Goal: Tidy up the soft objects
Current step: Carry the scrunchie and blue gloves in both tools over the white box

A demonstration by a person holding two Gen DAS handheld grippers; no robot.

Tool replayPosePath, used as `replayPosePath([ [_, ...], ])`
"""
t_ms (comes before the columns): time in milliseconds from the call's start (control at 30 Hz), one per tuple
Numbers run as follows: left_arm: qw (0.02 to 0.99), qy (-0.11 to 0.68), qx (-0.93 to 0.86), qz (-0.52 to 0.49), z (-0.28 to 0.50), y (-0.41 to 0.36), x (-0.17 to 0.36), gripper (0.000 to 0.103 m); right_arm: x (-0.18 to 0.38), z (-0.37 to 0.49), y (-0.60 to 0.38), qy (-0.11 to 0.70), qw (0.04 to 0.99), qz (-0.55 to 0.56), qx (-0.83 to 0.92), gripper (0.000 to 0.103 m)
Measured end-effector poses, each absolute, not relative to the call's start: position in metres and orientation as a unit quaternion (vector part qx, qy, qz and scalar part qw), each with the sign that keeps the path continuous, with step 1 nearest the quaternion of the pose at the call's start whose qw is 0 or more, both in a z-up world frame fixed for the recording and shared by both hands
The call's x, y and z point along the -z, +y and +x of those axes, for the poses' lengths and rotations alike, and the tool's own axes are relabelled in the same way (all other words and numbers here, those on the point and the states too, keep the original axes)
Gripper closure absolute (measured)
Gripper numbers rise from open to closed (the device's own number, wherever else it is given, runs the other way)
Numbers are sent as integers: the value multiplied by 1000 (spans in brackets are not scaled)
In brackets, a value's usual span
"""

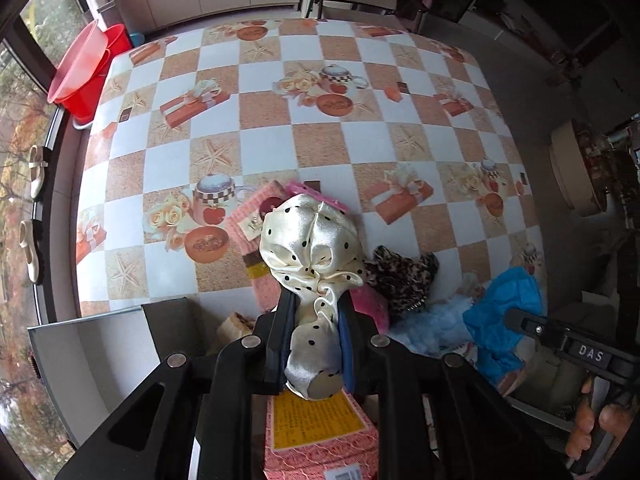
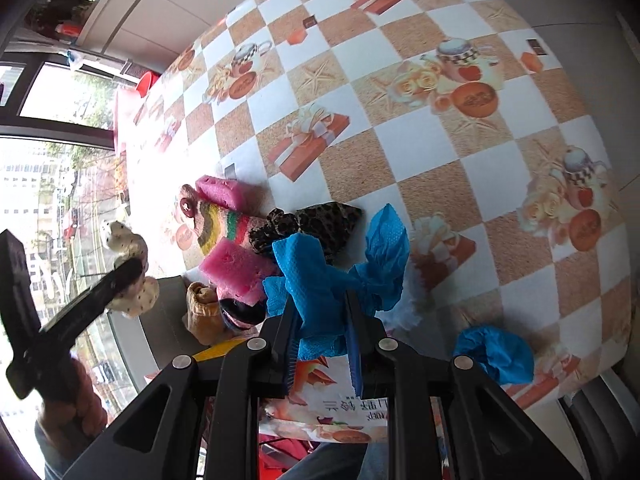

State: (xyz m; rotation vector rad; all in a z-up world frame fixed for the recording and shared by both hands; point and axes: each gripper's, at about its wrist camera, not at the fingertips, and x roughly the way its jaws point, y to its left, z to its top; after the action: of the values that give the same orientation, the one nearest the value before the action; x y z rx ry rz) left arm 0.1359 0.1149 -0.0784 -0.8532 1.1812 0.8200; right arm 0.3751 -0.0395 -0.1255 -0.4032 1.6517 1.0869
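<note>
So there are two grippers going, and each has one thing: the left gripper (image 1: 316,304) is clamped tight on a cream satin scrunchie with black dots (image 1: 310,240), held up above the table (image 1: 360,152), and the right gripper (image 2: 322,312) is pinched shut on a blue crinkly cloth (image 2: 316,272), raised off the pile. Down near the table's front edge I count two pink sponges (image 2: 236,266), one leopard-print scrunchie (image 2: 316,220), one striped knitted piece with a button (image 2: 216,220), plus a second blue bundle (image 2: 496,354) lying apart toward the right edge. That bundle shows only in the right wrist view; the left wrist view alone gives you the grey box (image 1: 100,340) at the front-left corner and the red basins (image 1: 86,68) beyond the far-left corner.
</note>
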Motion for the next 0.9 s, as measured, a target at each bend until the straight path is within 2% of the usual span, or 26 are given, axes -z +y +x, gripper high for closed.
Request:
replayPosePath([
  [600, 748, 536, -229, -318, 172, -18, 34, 81, 91, 368, -150, 669, 609, -134, -405, 81],
  [900, 766, 549, -156, -295, 159, -78, 28, 81, 98, 339, -192, 680, 602, -143, -394, 81],
])
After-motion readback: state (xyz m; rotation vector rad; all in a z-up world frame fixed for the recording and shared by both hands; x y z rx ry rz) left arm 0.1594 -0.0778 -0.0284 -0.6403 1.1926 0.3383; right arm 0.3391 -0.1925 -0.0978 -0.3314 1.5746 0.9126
